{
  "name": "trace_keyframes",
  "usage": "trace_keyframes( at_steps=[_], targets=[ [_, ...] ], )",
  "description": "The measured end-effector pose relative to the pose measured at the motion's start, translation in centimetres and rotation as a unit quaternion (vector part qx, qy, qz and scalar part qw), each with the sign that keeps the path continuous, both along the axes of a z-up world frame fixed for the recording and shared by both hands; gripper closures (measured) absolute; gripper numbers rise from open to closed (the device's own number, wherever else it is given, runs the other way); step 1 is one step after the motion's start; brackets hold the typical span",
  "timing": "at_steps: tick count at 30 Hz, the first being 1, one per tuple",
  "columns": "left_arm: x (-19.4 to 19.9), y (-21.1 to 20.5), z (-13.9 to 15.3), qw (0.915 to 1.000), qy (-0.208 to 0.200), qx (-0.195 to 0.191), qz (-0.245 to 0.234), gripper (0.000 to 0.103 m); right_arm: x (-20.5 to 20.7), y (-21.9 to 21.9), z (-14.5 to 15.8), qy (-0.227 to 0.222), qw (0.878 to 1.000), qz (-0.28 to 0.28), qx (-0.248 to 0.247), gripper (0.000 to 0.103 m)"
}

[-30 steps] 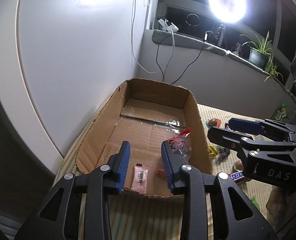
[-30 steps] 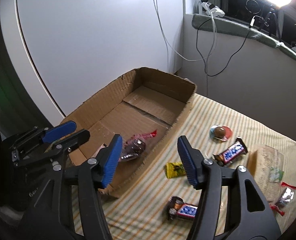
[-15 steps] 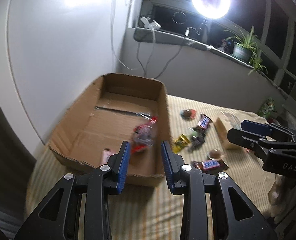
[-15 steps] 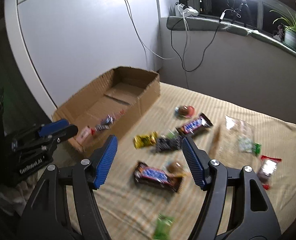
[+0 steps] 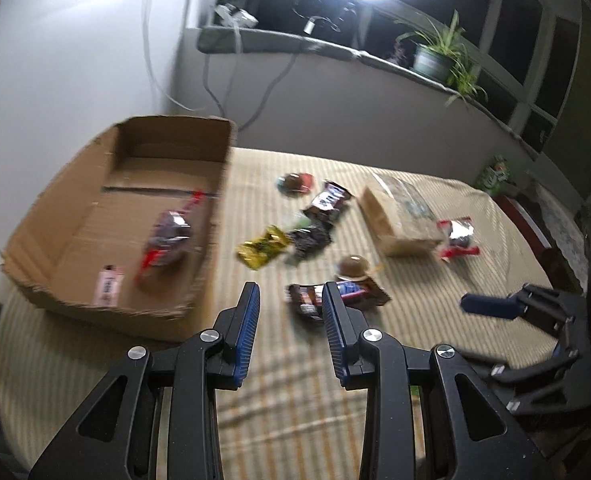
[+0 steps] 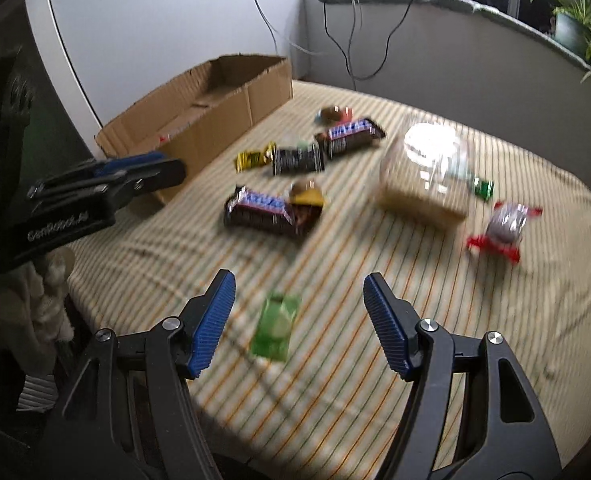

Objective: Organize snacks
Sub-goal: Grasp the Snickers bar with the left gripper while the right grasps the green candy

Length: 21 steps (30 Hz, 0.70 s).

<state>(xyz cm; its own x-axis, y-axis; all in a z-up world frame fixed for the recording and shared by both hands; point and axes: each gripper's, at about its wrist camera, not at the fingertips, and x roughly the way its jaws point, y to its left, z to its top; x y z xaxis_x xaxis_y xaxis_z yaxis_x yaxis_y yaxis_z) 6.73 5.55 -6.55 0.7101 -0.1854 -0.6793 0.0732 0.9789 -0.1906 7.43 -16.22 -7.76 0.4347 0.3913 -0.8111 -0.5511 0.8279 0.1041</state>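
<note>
Cardboard box (image 5: 75,240): lay at the left on the striped cloth (image 5: 295,400), open-topped; held a red-ended foil sweet (image 5: 167,236) and a small pink sachet (image 5: 107,288) near its front wall

Left gripper (image 5: 289,320): jaws a narrow way apart, nothing between them, poised above the cloth just right of the box's front corner

Loose snacks, right of the box: yellow wrapper (image 5: 261,246) beside a dark packet (image 5: 309,240); a brown chocolate bar (image 5: 329,200) behind them; a round wrapped sweet (image 5: 293,182) farthest back; a second chocolate bar (image 5: 335,294) nearest the left gripper, a round brown sweet (image 5: 353,266) touching it

Clear-topped packet (image 5: 401,220): further right, contents too blurred to tell; a red-and-silver foil sweet (image 5: 457,236) just beside its right end

Green packet (image 6: 275,330): flat on the cloth at the near edge, apart from the others

Right gripper (image 6: 297,312): jaws wide apart, having just been opening; the green packet lay below and between them, untouched by the pads

Potted plant (image 5: 435,56): on the window ledge, far right
</note>
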Motion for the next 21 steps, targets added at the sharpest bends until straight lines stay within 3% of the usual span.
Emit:
trace_keyframes(
  at_steps=[4,10,16,21],
  targets=[
    [1.4,-2.0,-0.1,0.9993,0.007,-0.004,-0.036,0.072,-0.4,-0.1,-1.3,0.021,1.000,-0.002,0.003,0.043],
    [4.6,-3.4,-1.6,0.9969,0.040,-0.017,-0.066,0.072,-0.7,0.1,-2.8,0.033,0.999,-0.005,0.003,0.048],
    [6.9,-3.1,-3.8,0.9953,0.076,-0.015,-0.058,0.072,-0.9,-0.3,-3.4,0.038,0.999,-0.007,0.008,0.050],
    [7.3,-2.0,-4.6,0.9925,0.095,-0.052,-0.057,0.067,-0.9,-0.3,-3.7,0.037,0.999,-0.009,0.003,0.054]
  ],
)
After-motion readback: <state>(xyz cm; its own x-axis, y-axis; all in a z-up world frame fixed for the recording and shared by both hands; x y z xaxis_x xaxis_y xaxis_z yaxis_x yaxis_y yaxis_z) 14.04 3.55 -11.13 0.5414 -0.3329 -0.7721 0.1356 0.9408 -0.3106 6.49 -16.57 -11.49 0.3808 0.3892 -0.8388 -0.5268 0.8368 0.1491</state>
